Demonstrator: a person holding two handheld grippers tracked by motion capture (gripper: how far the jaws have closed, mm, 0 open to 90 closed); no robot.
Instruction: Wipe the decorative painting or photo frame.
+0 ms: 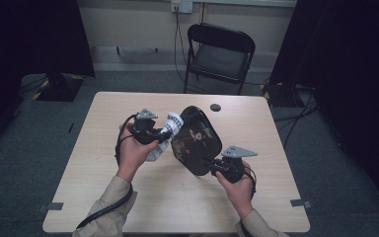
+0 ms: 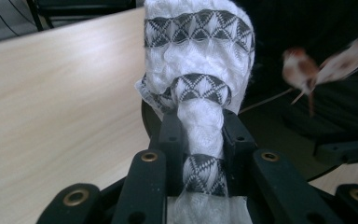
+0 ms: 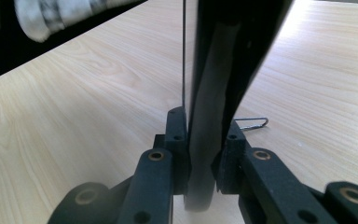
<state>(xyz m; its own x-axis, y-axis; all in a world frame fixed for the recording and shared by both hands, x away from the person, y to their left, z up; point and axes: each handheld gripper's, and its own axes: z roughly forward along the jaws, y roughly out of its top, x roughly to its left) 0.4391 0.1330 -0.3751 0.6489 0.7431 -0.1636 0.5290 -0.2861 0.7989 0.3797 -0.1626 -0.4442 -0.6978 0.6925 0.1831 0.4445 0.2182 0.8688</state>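
A black lacquered tray point(image 1: 196, 139) with a painted flower pattern is held tilted up on edge above the wooden table point(image 1: 143, 202). My right gripper point(image 1: 212, 165) is shut on its near rim; in the right gripper view the jaws point(image 3: 204, 135) clamp the tray's thin edge point(image 3: 223, 56). My left gripper point(image 1: 160, 136) is shut on a bunched white cloth point(image 1: 170, 129) with black patterned bands, held against the tray's left side. In the left gripper view the cloth point(image 2: 198, 60) rises from between the jaws point(image 2: 200, 135), with the tray's dark face point(image 2: 307, 107) behind it.
A black folding chair point(image 1: 219, 54) stands beyond the table's far edge. A small dark round object point(image 1: 215, 107) lies near that edge. A bent wire clip point(image 3: 253, 122) rests on the wood by the right gripper. Dark curtains hang on both sides.
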